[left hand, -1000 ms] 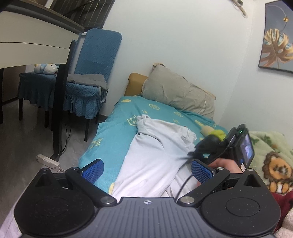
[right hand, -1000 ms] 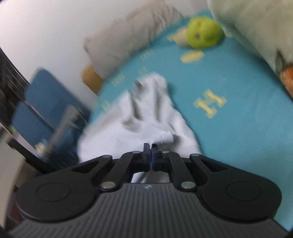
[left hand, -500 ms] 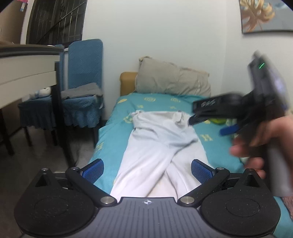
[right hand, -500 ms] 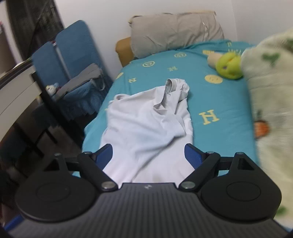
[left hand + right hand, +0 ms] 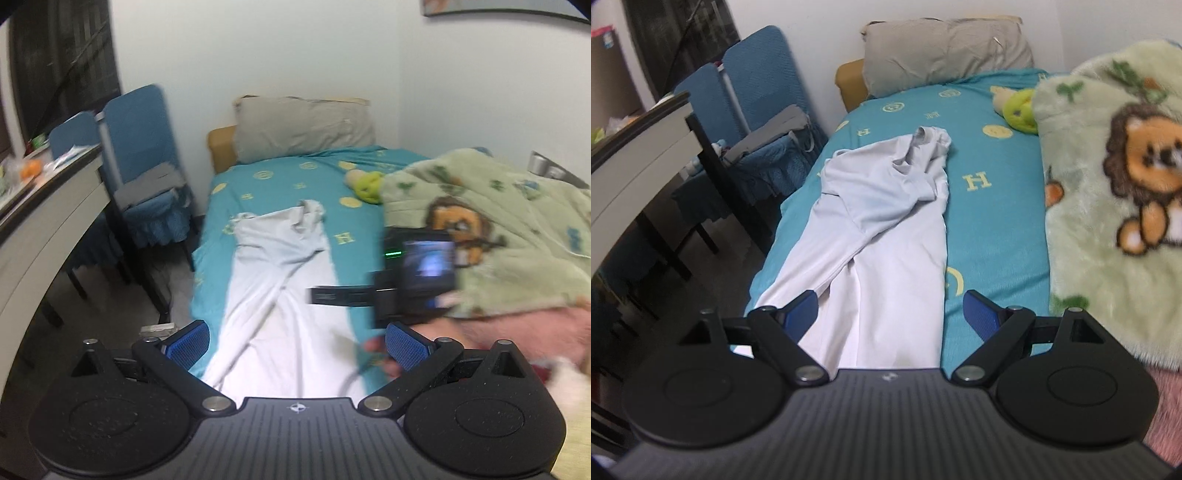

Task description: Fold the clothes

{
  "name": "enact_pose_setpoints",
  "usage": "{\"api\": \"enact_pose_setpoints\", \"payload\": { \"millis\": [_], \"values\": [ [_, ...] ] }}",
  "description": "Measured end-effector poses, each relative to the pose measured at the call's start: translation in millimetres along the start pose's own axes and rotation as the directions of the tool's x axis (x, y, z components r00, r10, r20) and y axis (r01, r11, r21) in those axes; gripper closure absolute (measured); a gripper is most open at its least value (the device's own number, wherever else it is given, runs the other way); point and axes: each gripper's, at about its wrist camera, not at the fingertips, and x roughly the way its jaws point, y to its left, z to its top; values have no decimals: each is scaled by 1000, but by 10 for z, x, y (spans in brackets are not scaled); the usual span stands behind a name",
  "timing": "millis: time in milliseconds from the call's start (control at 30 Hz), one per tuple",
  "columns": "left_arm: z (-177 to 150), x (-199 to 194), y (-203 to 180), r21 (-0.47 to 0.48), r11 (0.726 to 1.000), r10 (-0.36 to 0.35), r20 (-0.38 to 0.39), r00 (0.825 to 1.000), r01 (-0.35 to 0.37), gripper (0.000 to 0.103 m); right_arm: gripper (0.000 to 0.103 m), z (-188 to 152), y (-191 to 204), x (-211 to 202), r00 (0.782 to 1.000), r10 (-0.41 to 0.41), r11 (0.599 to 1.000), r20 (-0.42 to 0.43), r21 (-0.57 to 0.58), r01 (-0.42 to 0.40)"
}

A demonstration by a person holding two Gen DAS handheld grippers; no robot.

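White garment (image 5: 886,236) near hem hidden behind right gripper (image 5: 889,314) body. Right gripper (image 5: 384,291) motion-blurred in left view, jaws unreadable there. Hand (image 5: 384,354) half hidden behind blue pad. Wall picture (image 5: 498,9) cropped by top edge. Worktop (image 5: 40,192) clutter blurred.

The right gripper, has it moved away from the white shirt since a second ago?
Yes. The right gripper, then shut at the white shirt, is now open and pulled back toward the foot of the teal bed sheet.

We see a white long-sleeved shirt (image 5: 886,236) lying lengthwise on the teal bedsheet (image 5: 993,221), its collar end bunched, one sleeve folded diagonally across it.
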Motion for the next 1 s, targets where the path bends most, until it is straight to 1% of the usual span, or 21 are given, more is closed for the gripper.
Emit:
{"api": "enact_pose_setpoints", "payload": {
  "millis": [100,200,233,267,300,400,467,533,600,667,733,800,833,900,967,1000],
  "values": [
    [109,-187,-138,-38,999,-36,-3,999,36,0,16,9,-10,-1,1000,-2,1000,15,-13,2],
    [159,-288,-208,-47,998,-29,14,999,29,0,16,12,-62,9,1000,1,1000,6,-1,-1],
    [172,-270,-221,-53,998,-17,2,1000,17,0,16,12,-71,4,1000,3,1000,5,2,-3],
    [192,-236,-212,-61,998,-20,-30,999,18,0,16,12,-77,-4,1000,4,1000,5,4,-4],
    [204,-221,-203,-74,997,-36,-59,998,32,0,16,11,-84,-12,1000,5,1000,6,6,-5],
    [190,-227,-205,-71,996,-54,-92,994,47,1,16,10,-100,-47,1000,8,1000,13,11,-8],
    [203,-162,-133,-100,993,-76,-130,989,63,1,16,11,-112,-58,1000,13,1000,14,21,-14],
    [177,-113,-50,-103,993,-60,-110,992,49,0,16,9,-120,-49,1000,15,1000,9,26,-15],
    [83,13,48,-97,995,-29,-76,997,22,0,16,8,-120,-45,1000,16,999,1,28,-16],
    [-50,243,242,-116,993,-20,-83,996,10,0,16,1,-129,-53,1000,24,999,-2,33,-24],
    [-213,522,529,-139,990,-10,-79,997,-1,0,16,-4,-140,-55,1000,30,999,-5,41,-30],
    [-418,792,787,-106,992,59,-38,998,-62,1,16,-12,-150,-40,999,34,998,-13,46,-34],
    [-523,915,931,-101,992,75,-17,997,-76,1,16,-16,-155,-32,999,35,998,-16,46,-34],
    [-702,1194,1259,-111,991,73,-27,997,-75,1,16,-31,-160,-14,999,32,999,-24,44,-31],
    [-834,1451,1598,-168,985,26,-73,997,-38,2,16,-36,-168,10,999,31,999,-39,46,-29],
    [-879,1567,1749,-181,983,14,-96,995,-32,4,16,-35,-174,25,998,33,998,-47,51,-31]
  ]
}}
